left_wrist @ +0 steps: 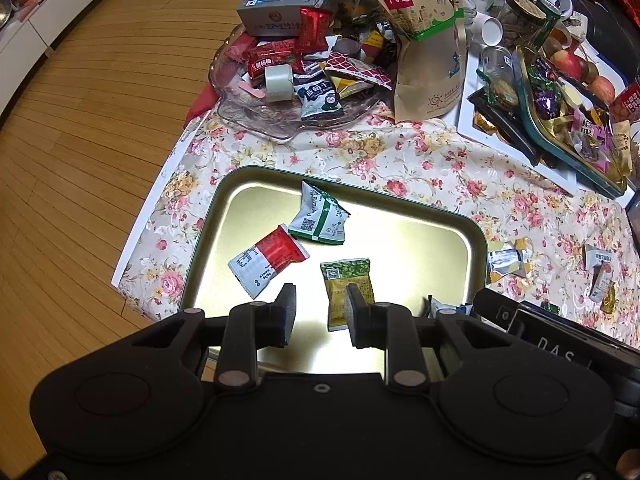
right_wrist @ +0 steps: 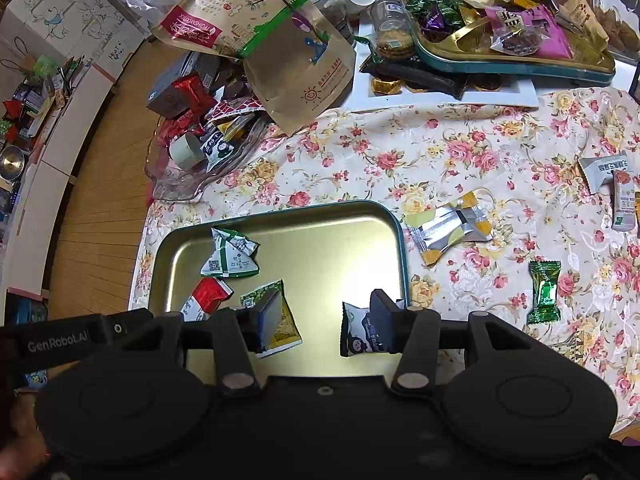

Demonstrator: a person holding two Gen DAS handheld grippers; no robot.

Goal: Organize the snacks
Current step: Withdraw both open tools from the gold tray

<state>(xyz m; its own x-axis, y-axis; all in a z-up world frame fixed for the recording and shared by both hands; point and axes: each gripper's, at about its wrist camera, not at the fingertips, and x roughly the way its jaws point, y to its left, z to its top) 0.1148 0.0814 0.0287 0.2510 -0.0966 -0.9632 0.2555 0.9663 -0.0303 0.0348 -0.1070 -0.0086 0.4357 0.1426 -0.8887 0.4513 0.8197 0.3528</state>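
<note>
Left wrist | left tool (left_wrist: 320, 312) apart, right tool (right_wrist: 326, 320) apart | tray (left_wrist: 208, 216): green-white packet (left_wrist: 320, 218) crumpled, puffy

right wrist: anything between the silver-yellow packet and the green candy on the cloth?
Nothing: in the right wrist view only bare floral tablecloth lies between the silver-yellow packet and the green candy.
</note>
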